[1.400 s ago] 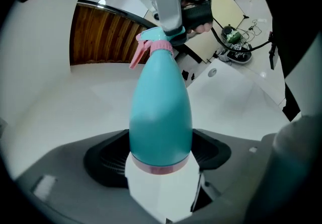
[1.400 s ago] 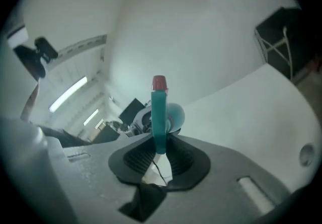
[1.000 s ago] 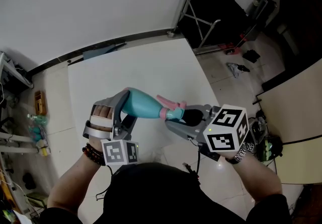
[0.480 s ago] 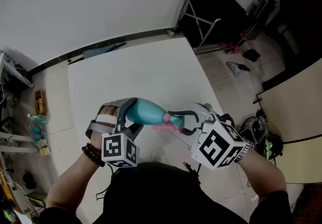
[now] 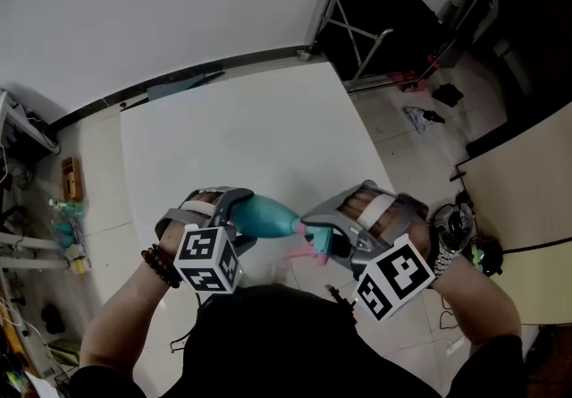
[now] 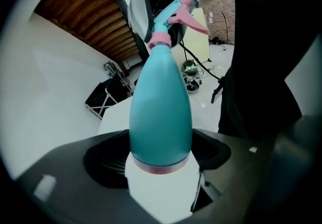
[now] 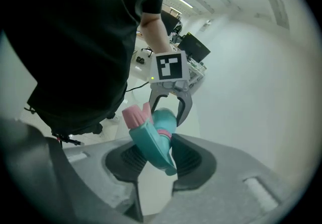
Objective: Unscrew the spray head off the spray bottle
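A teal spray bottle (image 5: pixel 268 215) hangs level above the white table (image 5: pixel 232 137), between both grippers. My left gripper (image 5: pixel 239 219) is shut on its wide lower body (image 6: pixel 161 112), with the base deep between the jaws. The teal and pink spray head (image 5: pixel 317 241) points right, and its pink trigger hangs down toward me. My right gripper (image 5: pixel 320 233) is shut on that spray head (image 7: pixel 151 140), with both pads against it. The right gripper view looks along the bottle (image 7: pixel 163 117) to the left gripper (image 7: pixel 171 99).
A black folding stand (image 5: pixel 375 29) sits on the floor beyond the table's far right corner. Small items lie on the floor at right (image 5: pixel 429 119) and along the left wall (image 5: pixel 67 208). The table's near edge runs just under my hands.
The right gripper has rolled on the spray head; its marker cube swung down toward me. The pink trigger went from above the bottle to below it. Both hands drew closer to my body.
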### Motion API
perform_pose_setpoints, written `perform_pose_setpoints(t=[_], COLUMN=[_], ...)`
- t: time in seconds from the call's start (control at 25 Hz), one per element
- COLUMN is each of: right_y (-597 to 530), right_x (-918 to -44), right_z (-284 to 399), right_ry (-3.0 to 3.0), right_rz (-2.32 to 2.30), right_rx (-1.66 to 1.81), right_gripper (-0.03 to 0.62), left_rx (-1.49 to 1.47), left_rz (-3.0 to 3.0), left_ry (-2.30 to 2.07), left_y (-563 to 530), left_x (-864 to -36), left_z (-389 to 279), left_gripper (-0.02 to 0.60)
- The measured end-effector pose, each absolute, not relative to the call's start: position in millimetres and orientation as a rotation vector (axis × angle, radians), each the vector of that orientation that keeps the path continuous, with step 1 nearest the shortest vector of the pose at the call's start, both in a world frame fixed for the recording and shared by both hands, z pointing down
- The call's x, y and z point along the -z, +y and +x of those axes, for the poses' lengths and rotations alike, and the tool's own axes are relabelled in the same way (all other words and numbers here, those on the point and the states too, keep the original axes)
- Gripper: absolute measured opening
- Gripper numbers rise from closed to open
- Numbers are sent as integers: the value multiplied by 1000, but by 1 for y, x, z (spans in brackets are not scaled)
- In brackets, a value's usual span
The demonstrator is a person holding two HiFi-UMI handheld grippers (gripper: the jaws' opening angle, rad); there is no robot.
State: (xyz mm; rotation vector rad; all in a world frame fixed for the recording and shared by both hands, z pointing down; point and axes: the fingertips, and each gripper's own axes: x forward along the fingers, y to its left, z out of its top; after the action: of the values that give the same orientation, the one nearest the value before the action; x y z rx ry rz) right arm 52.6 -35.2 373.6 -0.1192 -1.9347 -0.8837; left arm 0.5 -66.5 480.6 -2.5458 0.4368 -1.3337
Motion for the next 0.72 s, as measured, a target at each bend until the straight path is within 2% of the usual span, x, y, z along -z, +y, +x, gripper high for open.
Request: perform_pose_setpoints(t=[0.72], right_y=[-46], right_x=[-352], right_z=[76], right_ry=[-2134], right_rz=[12], right_rx=[642], right_gripper=[117], left_rx=[1289], left_rz=[-2696], left_ry=[669], left_y=[-88], left_x=[-532], left_z=[-33], left_gripper=[405])
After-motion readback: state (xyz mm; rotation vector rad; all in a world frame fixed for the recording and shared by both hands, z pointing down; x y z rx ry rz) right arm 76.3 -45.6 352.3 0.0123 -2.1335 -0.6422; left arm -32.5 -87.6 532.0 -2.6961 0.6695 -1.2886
